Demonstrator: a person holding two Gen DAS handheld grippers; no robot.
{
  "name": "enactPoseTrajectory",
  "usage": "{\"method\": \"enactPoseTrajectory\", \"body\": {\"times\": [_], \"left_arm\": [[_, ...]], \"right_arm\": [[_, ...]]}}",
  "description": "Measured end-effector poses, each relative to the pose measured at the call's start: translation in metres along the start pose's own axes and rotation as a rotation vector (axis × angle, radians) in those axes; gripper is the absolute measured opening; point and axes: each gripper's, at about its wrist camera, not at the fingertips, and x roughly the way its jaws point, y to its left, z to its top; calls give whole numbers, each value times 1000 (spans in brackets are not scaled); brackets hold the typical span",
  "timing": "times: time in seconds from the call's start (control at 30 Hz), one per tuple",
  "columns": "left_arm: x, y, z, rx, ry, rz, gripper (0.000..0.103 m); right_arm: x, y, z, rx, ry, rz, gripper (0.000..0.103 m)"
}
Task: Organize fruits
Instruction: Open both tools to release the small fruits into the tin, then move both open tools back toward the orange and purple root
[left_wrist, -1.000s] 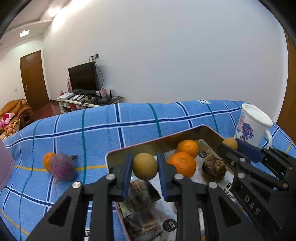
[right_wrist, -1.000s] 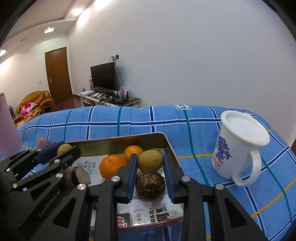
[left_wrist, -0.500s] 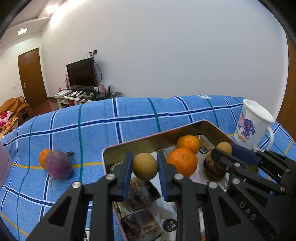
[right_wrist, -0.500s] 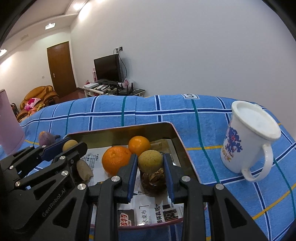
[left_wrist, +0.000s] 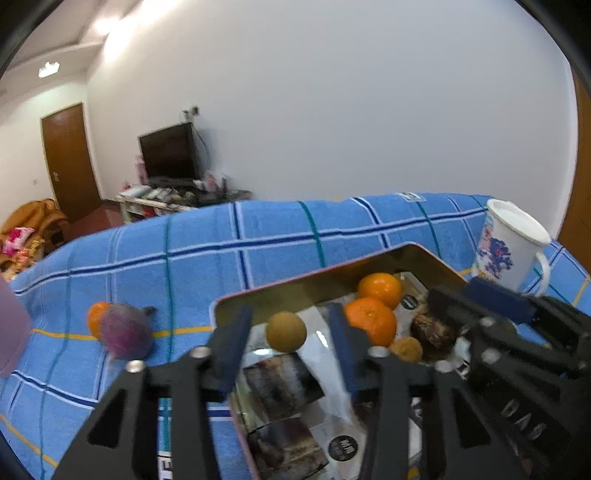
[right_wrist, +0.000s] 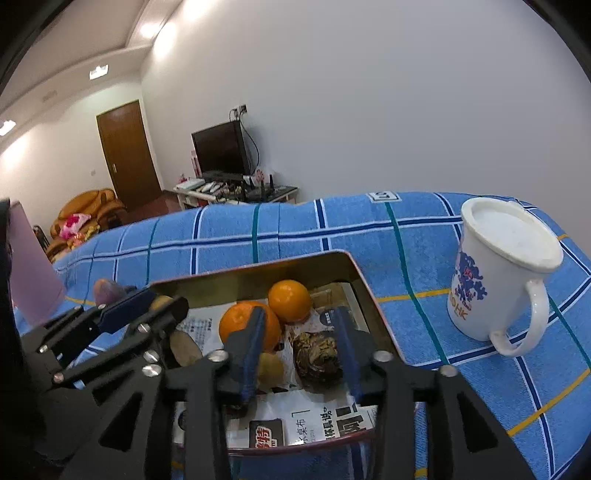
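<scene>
Over the tray (left_wrist: 236, 301), near its left edge, you are letting go: both grippers' jaws have just been opening, the left gripper (left_wrist: 286, 338) freeing a brown round fruit (left_wrist: 286, 331) that is sitting loose between its pads, the right gripper (right_wrist: 301, 350) parting beside a smaller brown fruit (right_wrist: 271, 369) by the two oranges (right_wrist: 249, 326). Next you are likely backing both clear and heading for the orange (left_wrist: 95, 317) and purple fruit (left_wrist: 125, 336) on the blue cloth (left_wrist: 258, 254) left of the tray. The gripper frames are hiding the tray's near edge, and whether either released fruit is resting or rolling is unclear.

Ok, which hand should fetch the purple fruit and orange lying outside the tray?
Left. The left hand-held gripper, jaws just opened with a brown fruit loose between them, is over the tray's left side, nearest the purple fruit and orange. The right hand-held gripper, also just opened, nothing gripped, must cross it.
</scene>
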Motion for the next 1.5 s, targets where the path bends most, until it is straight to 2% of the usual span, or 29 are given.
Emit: {"method": "enactPoseTrajectory", "body": {"times": [0.07,0.1,0.13,0.17,0.3,0.43,0.73,0.93,1.13,1.3,1.5], "left_arm": [[-4,2,0,-15,-21,23,81],[-7,4,-1,-25,-31,28,89],[-10,5,-1,-33,-43,36,98],[-13,6,-1,-38,-56,43,101],[-25,9,-1,-31,-104,66,103],[-34,19,-5,-40,-124,100,103],[-49,49,-17,-102,-131,156,103],[-59,61,-25,-88,-163,216,103],[-62,87,-25,-46,-163,289,103],[-57,112,-29,-31,-149,316,103],[-58,135,-34,-65,-151,319,103]], "right_arm": [[-6,-4,2,20,-30,-8,47],[-9,-8,3,38,-46,-2,52],[-13,-12,4,66,-65,9,63],[-16,-15,4,87,-82,17,68],[-26,-22,4,126,-145,25,71],[-34,-20,4,128,-203,-12,71],[-59,-8,-4,41,-371,-83,71],[-64,4,-9,-3,-372,-116,71],[-70,8,-13,29,-382,-160,71],[-64,17,-14,71,-344,-147,71],[-57,41,-15,16,-331,-150,71]]}}
